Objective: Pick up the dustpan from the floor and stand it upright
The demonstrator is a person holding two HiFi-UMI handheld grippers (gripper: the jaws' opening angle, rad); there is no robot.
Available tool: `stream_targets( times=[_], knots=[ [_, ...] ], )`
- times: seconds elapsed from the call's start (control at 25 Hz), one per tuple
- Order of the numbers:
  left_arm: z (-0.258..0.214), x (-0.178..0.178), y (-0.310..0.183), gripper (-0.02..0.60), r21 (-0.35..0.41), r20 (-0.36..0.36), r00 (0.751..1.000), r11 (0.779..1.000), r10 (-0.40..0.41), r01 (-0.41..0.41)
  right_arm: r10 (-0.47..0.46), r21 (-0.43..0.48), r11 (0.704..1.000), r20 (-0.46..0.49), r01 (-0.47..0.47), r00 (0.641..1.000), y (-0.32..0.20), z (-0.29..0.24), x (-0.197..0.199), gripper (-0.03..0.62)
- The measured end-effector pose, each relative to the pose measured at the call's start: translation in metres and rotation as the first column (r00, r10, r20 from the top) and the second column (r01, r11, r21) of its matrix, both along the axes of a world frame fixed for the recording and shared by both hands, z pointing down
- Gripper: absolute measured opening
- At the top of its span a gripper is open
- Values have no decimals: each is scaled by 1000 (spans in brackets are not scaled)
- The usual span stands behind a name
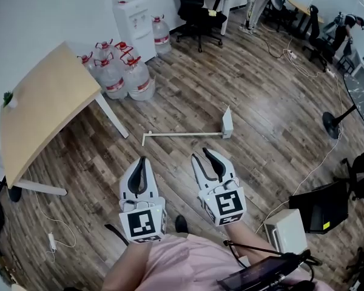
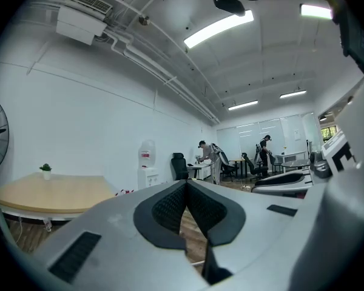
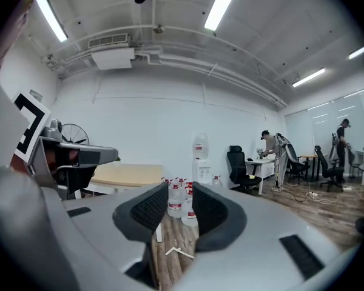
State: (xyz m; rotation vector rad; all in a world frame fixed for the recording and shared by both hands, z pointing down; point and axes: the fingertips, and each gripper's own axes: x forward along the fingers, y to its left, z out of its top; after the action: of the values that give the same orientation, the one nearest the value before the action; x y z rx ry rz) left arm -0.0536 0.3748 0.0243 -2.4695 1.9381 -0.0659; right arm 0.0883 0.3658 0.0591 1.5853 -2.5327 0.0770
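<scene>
- A pink fabric garment (image 1: pixel 182 265) on the person fills the bottom edge of the head view
- The left gripper (image 1: pixel 141 161), with a smooth white plastic shell and black ribbed pads, has its jaws together at the tips and nothing between them
- The right gripper (image 1: pixel 204 154), of the same white shell and black pads, has its jaws apart and holds nothing; through the gap its own view shows floor and bottles
- Both are held above a brown wood-plank floor (image 1: pixel 188 102) with a visible grain
- A white long-handled dustpan (image 1: pixel 188 133) lies flat on the floor just beyond the two grippers, untouched; its thin straight handle runs left to right and the wedge-shaped pan is at the right end
- To the left stands a light wooden worktop (image 1: pixel 48 108) on white legs, with a small green potted plant (image 1: pixel 9 99) at its far corner
- Past it, clear plastic water bottles with red caps (image 1: pixel 122 73) are clustered on the floor beside a white water dispenser (image 1: pixel 133 20); I cannot tell how full they are
- Farthest, a black wheeled office chair (image 1: pixel 194 11)
</scene>
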Motion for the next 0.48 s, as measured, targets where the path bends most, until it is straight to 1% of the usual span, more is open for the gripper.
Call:
stream_targets(
  times=[0.12,0.28,0.48],
  knots=[
    [-2,-4,-19,9,1,8,1000,1000,11,-11,13,10,1000,5,-13,1000,-17,-4,-1,121],
    [8,-2,-36,9,-15,16,1000,1000,24,-24,24,-5,1000,16,-24,1000,-34,6,3,115],
    [37,3,-63,9,-79,40,999,996,37,-33,15,-49,999,31,-13,999,-68,32,2,115]
  ],
)
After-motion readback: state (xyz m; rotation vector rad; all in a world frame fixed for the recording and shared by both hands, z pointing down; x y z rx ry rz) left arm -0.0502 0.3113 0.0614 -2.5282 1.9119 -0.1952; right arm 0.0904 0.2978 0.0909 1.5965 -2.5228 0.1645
